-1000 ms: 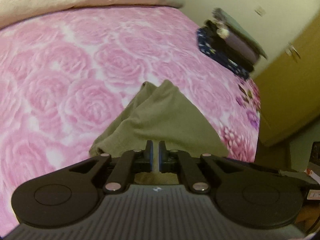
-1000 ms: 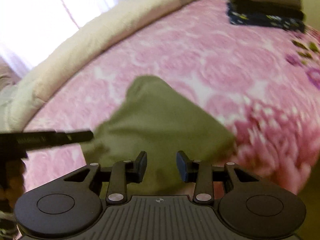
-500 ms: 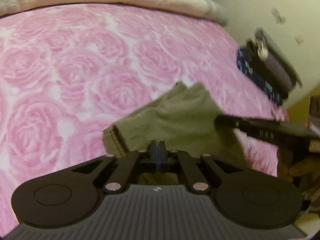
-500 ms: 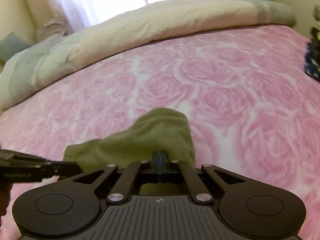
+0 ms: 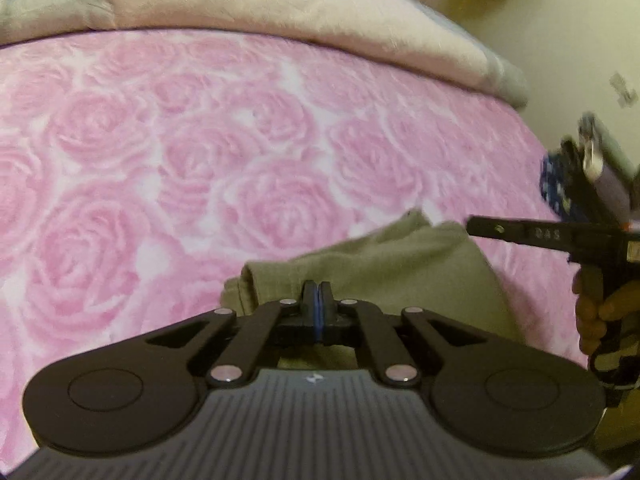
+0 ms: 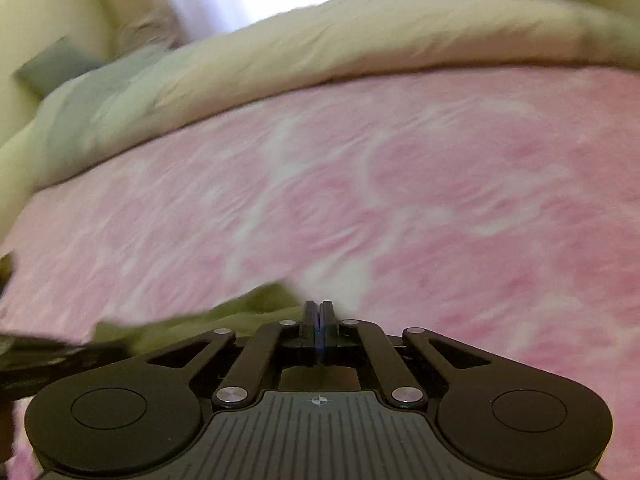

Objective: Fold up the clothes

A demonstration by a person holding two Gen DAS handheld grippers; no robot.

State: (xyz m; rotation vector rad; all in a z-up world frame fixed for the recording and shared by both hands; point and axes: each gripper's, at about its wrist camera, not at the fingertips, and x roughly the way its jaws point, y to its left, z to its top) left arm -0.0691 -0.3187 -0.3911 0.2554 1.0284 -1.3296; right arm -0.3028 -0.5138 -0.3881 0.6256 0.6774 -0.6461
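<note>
An olive green garment [image 5: 384,264] lies folded on the pink rose bedspread [image 5: 200,152]. My left gripper [image 5: 318,294] is shut at its near edge, and the cloth runs in between the fingertips. In the left wrist view my right gripper [image 5: 516,234], held by a hand [image 5: 600,312], reaches in from the right with its tip at the garment's far right corner. The right wrist view is blurred. There my right gripper [image 6: 318,314] is shut with the olive garment [image 6: 240,314] bunched just left of its fingertips and meeting them. My left gripper [image 6: 44,356] shows at the left edge.
A rolled cream and grey duvet [image 5: 280,4] runs along the far side of the bed. A stack of folded clothes [image 5: 580,176] sits at the bed's right end near the wall. Bare pink bedspread [image 6: 400,184] stretches beyond the garment.
The right gripper went from open to shut on the garment. Both views have swung toward the duvet, and the garment now sits lower and flatter in front of the fingers.
</note>
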